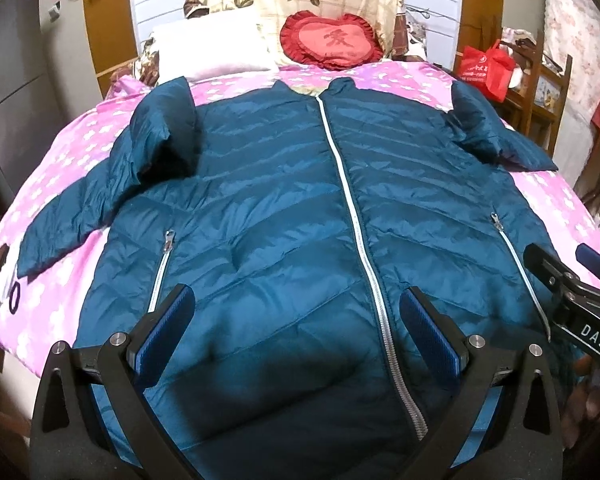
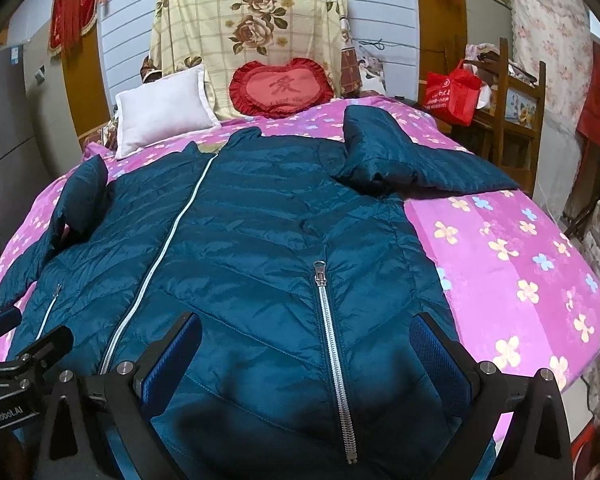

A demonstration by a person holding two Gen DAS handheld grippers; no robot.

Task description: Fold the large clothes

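On pink bedspread (image 2: 500, 240): teal jacket (image 1: 284, 208) spread flat, zipped, sleeves out, ready for folding; left gripper (image 1: 296, 320), right gripper (image 2: 306, 344) spread wide over hem, holding nothing.

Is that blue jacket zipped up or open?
Zipped up. The jacket lies front up, and its white zipper runs closed from hem to collar.

One teal quilted jacket (image 1: 284, 208) on one bed (image 2: 512, 248): two sleeves, left (image 1: 100, 196) and right (image 2: 416, 160); three silver zippers, one centre (image 1: 356, 216), two on pockets (image 1: 160, 272) (image 2: 332, 344). At the far end, two cushions, one white (image 2: 160, 110), one red heart-shaped (image 2: 280, 88); one red bag (image 2: 452, 92) far right. Two grippers, left (image 1: 296, 316) and right (image 2: 306, 344), two blue-padded fingers (image 1: 166, 332) each.
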